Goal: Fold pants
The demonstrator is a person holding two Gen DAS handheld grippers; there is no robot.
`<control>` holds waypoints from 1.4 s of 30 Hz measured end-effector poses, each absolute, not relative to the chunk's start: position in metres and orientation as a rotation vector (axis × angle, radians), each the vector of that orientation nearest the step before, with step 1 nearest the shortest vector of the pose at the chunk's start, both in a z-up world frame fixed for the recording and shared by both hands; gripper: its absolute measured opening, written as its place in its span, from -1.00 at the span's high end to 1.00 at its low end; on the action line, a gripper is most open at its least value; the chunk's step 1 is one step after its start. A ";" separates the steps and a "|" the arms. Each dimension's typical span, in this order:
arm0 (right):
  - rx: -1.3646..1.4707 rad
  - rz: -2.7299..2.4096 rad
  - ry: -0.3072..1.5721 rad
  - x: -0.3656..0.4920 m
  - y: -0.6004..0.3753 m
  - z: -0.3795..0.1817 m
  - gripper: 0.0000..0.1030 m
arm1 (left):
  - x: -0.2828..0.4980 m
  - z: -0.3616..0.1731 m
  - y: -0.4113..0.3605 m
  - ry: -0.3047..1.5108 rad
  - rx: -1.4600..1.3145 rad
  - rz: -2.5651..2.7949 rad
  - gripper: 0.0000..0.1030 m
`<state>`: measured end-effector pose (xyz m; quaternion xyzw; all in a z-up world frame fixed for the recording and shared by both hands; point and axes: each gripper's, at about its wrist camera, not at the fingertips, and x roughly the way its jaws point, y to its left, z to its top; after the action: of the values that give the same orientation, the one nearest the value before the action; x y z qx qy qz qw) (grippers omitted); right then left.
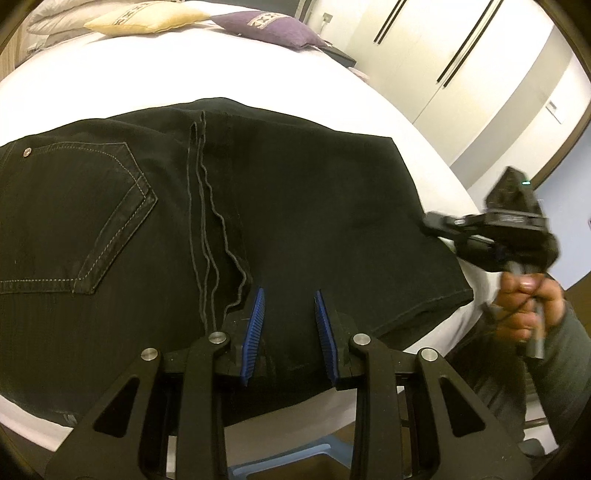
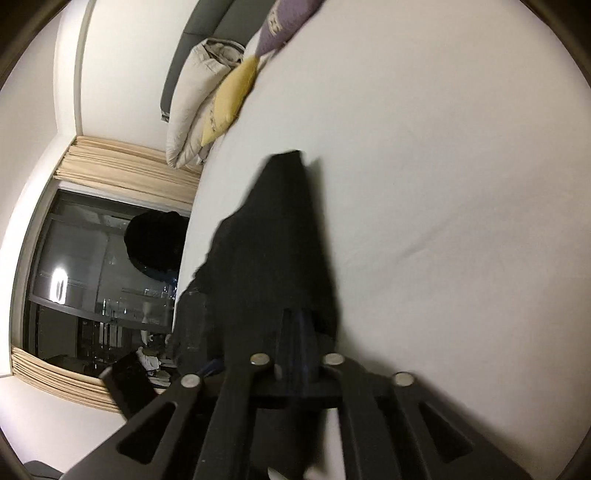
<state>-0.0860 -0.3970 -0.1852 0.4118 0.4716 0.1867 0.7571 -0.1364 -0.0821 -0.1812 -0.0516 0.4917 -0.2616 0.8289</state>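
Observation:
Black jeans (image 1: 295, 206) lie folded on the white bed (image 1: 258, 74), back pocket at the left, leg hems at the right. My left gripper (image 1: 290, 306) hovers open just above the jeans' near edge, blue pads apart and empty. My right gripper (image 1: 434, 221) is at the jeans' right edge, held by a hand. In the right wrist view my right gripper (image 2: 297, 321) is shut on the black fabric (image 2: 277, 240), which rises ahead of it over the bed (image 2: 443, 184).
A yellow pillow (image 1: 147, 18), a purple pillow (image 1: 273, 26) and a folded duvet (image 2: 192, 99) lie at the head of the bed. White wardrobe doors (image 1: 480, 74) stand to the right. A dark window with curtains (image 2: 110, 277) is beyond the bed.

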 end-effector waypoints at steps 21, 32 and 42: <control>0.820 0.592 0.934 -0.102 -0.319 -0.141 0.28 | -0.170 -0.128 0.112 0.810 -0.466 -0.153 -0.51; 0.835 0.688 0.990 -0.055 -0.258 -0.155 0.13 | -0.148 -0.188 0.216 0.842 -0.848 -0.026 -0.53; 0.846 0.662 0.992 -0.064 -0.263 -0.153 0.13 | -0.111 -0.214 0.225 0.769 -0.975 -0.128 -0.36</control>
<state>-0.0637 -0.2631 -0.1527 0.3864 0.4530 0.3024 0.7443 -0.1114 0.2248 -0.2145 -0.4565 0.3599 -0.0598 0.8115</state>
